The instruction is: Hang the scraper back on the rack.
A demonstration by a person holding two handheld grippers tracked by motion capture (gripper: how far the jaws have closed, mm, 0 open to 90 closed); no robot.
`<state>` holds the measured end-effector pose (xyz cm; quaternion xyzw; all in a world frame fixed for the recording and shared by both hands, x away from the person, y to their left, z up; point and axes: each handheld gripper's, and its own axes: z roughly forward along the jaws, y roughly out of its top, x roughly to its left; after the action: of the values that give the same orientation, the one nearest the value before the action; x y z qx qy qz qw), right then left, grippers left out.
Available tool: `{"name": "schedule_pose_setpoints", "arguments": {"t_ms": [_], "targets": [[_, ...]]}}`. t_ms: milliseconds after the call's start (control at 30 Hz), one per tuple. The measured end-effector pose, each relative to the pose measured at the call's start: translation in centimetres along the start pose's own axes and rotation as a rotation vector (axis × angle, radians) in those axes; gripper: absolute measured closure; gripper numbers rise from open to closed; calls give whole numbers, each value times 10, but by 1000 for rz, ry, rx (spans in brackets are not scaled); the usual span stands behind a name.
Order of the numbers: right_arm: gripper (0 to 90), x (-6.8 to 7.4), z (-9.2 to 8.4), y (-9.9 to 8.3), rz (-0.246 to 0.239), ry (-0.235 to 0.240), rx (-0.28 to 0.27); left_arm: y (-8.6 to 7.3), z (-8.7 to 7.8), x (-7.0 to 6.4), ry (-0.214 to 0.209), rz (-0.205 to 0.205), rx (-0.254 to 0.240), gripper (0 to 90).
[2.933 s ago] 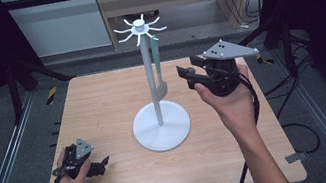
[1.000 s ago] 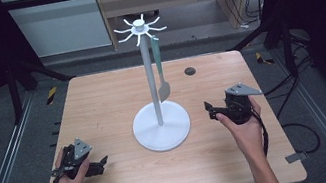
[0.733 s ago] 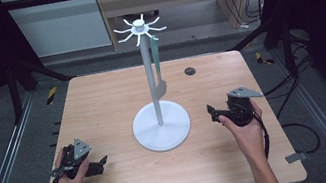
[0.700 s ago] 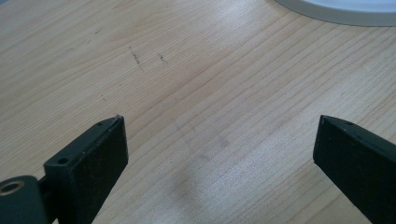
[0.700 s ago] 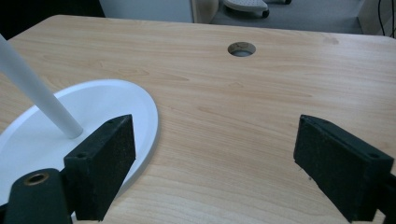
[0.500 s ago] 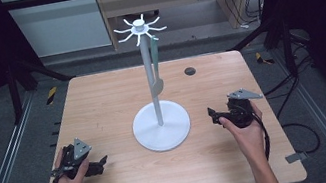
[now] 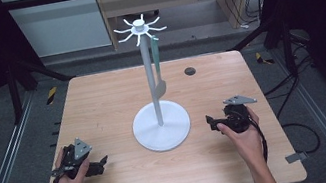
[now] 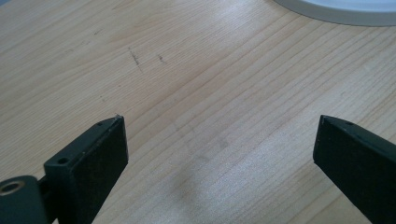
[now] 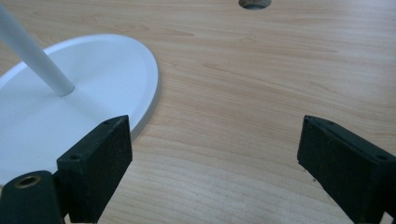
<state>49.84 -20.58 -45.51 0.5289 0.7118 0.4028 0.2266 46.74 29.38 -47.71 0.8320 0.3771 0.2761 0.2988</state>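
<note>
While the right gripper [image 7: 213,122] is resting low on the table [image 7: 102,102] with its jaws spread wide and empty, the white stand [image 7: 160,122] is sitting just to its left, the base rim near its left jaw in the right gripper view. The high view is also showing a green spatula [image 7: 158,67] hanging from the stand's top. The left gripper [image 7: 99,164], likewise spread and empty, is lying with the stand ahead of it.

Even overhead light; pale wooden tabletop [image 7: 103,107] bright, surroundings falling to near black. Soft sheen on the wood just ahead of the left gripper [image 8: 219,158]. White round stand base [image 9: 70,107] beside the right gripper [image 9: 215,163] sharp, faintly shaded at its rim. Black jaws slightly soft close up.
</note>
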Motion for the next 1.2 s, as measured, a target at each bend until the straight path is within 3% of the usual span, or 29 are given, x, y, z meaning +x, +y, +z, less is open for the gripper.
{"name": "schedule_pose_setpoints", "arguments": {"t_ms": [567, 1200], "targets": [[110, 12, 13, -13, -73, 16, 91, 1, 1, -1, -3, 7, 2, 29], [136, 9, 22, -22, -109, -5, 148, 2, 2, -2, -4, 14, 5, 29]]}}
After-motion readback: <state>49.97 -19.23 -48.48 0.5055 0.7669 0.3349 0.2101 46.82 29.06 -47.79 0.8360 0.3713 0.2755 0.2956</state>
